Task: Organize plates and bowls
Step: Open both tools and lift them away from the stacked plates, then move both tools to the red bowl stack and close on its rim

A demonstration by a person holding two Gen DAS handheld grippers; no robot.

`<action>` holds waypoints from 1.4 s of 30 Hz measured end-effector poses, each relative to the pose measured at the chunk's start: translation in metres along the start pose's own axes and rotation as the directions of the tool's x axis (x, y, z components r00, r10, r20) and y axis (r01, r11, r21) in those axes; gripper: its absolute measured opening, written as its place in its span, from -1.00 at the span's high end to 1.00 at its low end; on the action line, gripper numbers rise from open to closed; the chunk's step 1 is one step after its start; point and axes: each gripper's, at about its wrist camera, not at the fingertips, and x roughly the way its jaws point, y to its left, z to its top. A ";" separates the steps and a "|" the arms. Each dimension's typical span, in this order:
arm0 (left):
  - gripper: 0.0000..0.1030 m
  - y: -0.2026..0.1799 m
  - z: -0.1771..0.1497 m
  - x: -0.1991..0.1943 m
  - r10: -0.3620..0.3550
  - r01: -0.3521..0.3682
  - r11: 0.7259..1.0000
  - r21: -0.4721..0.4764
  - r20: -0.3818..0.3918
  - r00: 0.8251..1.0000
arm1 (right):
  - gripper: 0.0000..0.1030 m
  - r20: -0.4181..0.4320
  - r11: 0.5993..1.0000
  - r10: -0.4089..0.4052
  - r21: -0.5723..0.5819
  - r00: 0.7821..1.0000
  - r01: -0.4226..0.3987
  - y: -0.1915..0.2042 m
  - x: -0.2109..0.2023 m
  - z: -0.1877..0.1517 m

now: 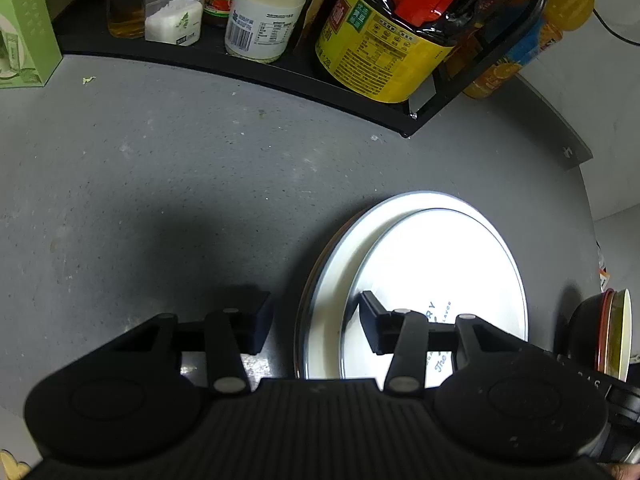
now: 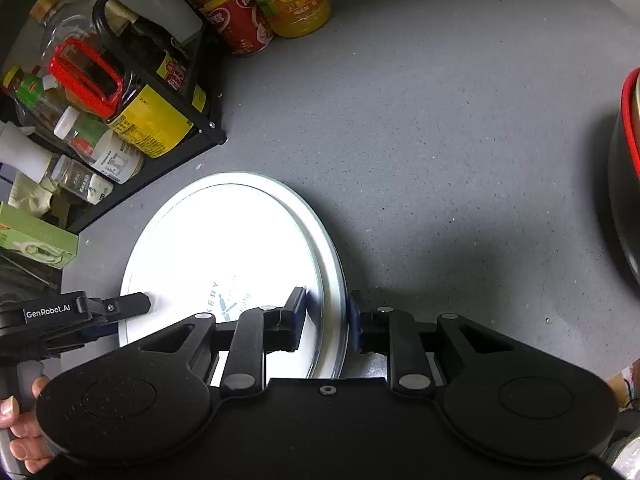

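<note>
Resting flat on the grey tabletop [image 1: 160, 184], two white plates lay stacked, the smaller plate [image 1: 440, 264] sitting inside the larger plate [image 1: 404, 204] and pushed toward its 3 o'clock edge in the left wrist view. The left tongs [image 1: 316, 324] straddled the stack's rim at 9 o'clock: one finger hung outside over the tabletop, the other over the small plate's printed face, and the jaws stood apart with a clear gap on either side of the rim, released and gripping nothing. In the right wrist view the right tongs [image 2: 326, 322] bracketed the opposite rim of the larger plate [image 2: 336, 264] at roughly 4 o'clock, the inner pad over the bright white face and the outer pad just beside the rim on the tabletop side; whether either pad touched the rim I could not tell, but the jaws looked slightly parted rather than clenched. The left tongs [image 2: 136, 304] showed there too, reaching in from 9 o'clock, with a hand [image 2: 20, 424] on the handle at the frame's lower left. A black rack [image 2: 160, 160] of bottles and jars stood at 10 o'clock from the plates, well apart, and a dark bowl [image 2: 624, 184] with a red rim sat at the far 3 o'clock edge.
</note>
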 end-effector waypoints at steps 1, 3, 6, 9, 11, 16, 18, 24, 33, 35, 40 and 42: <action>0.11 -0.001 0.000 -0.001 0.003 -0.003 1.000 0.008 -0.002 1.000 | 0.55 0.001 1.000 -0.001 -0.002 1.000 0.001 0.000 0.000 0.000; 0.11 -0.001 0.000 -0.001 0.005 -0.005 1.000 0.014 -0.008 1.000 | 0.55 0.003 1.000 -0.001 -0.001 1.000 0.001 0.000 0.001 0.000; 0.11 0.000 -0.001 -0.002 0.004 -0.004 1.000 0.016 -0.011 1.000 | 0.53 0.000 1.000 -0.005 0.003 1.000 0.005 -0.001 0.001 0.000; 0.07 0.003 0.001 0.000 -0.005 0.005 1.000 0.002 -0.021 1.000 | 0.50 -0.011 1.000 -0.015 0.004 1.000 0.015 0.001 0.000 0.001; 0.06 0.002 0.003 -0.003 0.007 -0.007 1.000 0.007 -0.025 1.000 | 0.45 0.006 0.999 -0.024 -0.023 1.000 0.024 0.005 -0.008 0.001; -0.01 -0.012 0.008 -0.015 0.053 -0.053 0.997 0.053 0.016 0.998 | -0.10 0.061 0.998 -0.034 -0.051 0.998 0.037 0.011 -0.027 0.002; -0.05 -0.018 0.010 -0.020 0.024 -0.025 0.997 0.073 0.023 0.999 | -0.10 0.070 0.998 -0.035 -0.048 0.997 0.038 0.010 -0.034 0.003; -0.22 -0.046 0.010 -0.038 -0.021 0.014 0.990 0.137 0.048 0.999 | -0.58 0.131 0.997 -0.036 -0.070 0.991 0.045 0.010 -0.061 -0.002; -0.32 -0.093 -0.001 -0.052 -0.073 0.060 0.966 0.251 0.044 0.996 | -0.90 0.189 0.995 -0.075 -0.046 0.979 0.085 0.000 -0.099 -0.010; -0.33 -0.102 -0.004 -0.055 -0.077 0.059 0.958 0.279 0.054 0.996 | -0.90 0.193 0.996 -0.073 -0.039 0.979 0.082 -0.004 -0.104 -0.008; -0.33 -0.117 -0.005 -0.053 -0.111 0.097 0.959 0.265 0.040 0.993 | -0.90 0.200 0.995 -0.092 -0.004 0.976 0.095 -0.013 -0.118 0.000; -0.33 -0.124 -0.004 -0.053 -0.114 0.098 0.957 0.273 0.043 0.993 | -0.90 0.192 0.987 -0.154 -0.017 0.969 0.161 -0.009 -0.121 0.002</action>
